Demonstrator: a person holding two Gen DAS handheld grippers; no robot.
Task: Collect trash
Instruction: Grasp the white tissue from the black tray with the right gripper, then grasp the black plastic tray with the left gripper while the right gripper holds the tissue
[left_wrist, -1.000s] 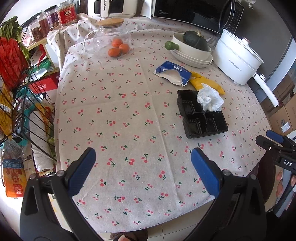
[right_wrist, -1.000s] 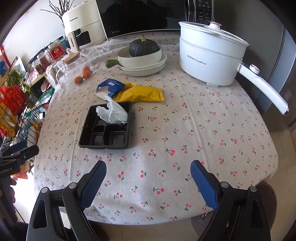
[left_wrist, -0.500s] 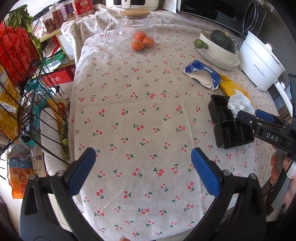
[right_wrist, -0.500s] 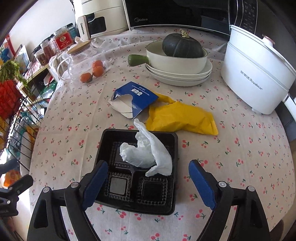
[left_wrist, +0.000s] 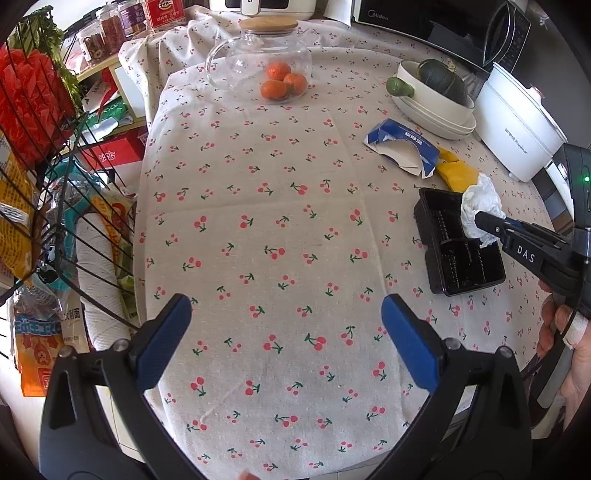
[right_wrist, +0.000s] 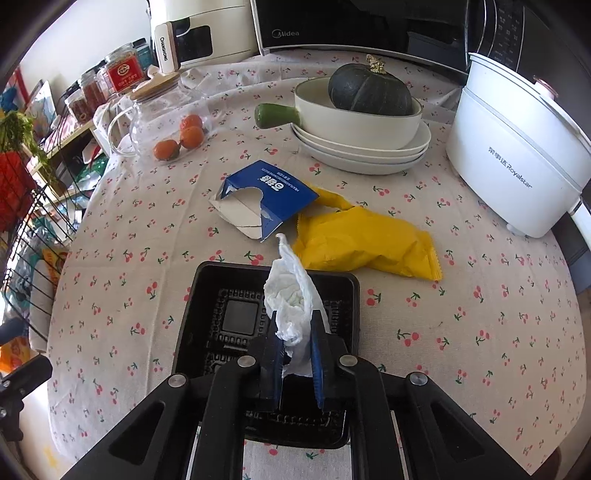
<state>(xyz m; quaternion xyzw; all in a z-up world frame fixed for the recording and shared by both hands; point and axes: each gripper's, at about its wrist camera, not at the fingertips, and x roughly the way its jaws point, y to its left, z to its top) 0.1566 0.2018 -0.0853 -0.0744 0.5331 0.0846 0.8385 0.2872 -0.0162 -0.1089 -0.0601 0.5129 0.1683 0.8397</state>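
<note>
My right gripper (right_wrist: 295, 328) is shut on a crumpled white tissue (right_wrist: 291, 291) over a black plastic tray (right_wrist: 236, 317); the left wrist view shows it (left_wrist: 484, 221) pinching the tissue (left_wrist: 476, 203) above the tray (left_wrist: 461, 266). Beyond the tray lie a torn blue carton (right_wrist: 262, 199) and a yellow wrapper (right_wrist: 365, 243); both also show in the left wrist view, the carton (left_wrist: 402, 147) and the wrapper (left_wrist: 454, 173). My left gripper (left_wrist: 286, 328) is open and empty above the cherry-print tablecloth (left_wrist: 266, 229) near its front left edge.
A glass jar with oranges (left_wrist: 273, 70) stands at the back. A white pan holding a dark squash (right_wrist: 369, 110) sits on stacked plates beside a white electric pot (right_wrist: 517, 155). A microwave (right_wrist: 332, 26) stands behind. A wire rack (left_wrist: 40, 192) of goods stands left of the table.
My right gripper moved forward over the black tray and shut on the white tissue. My left gripper shifted slightly and stayed open.
</note>
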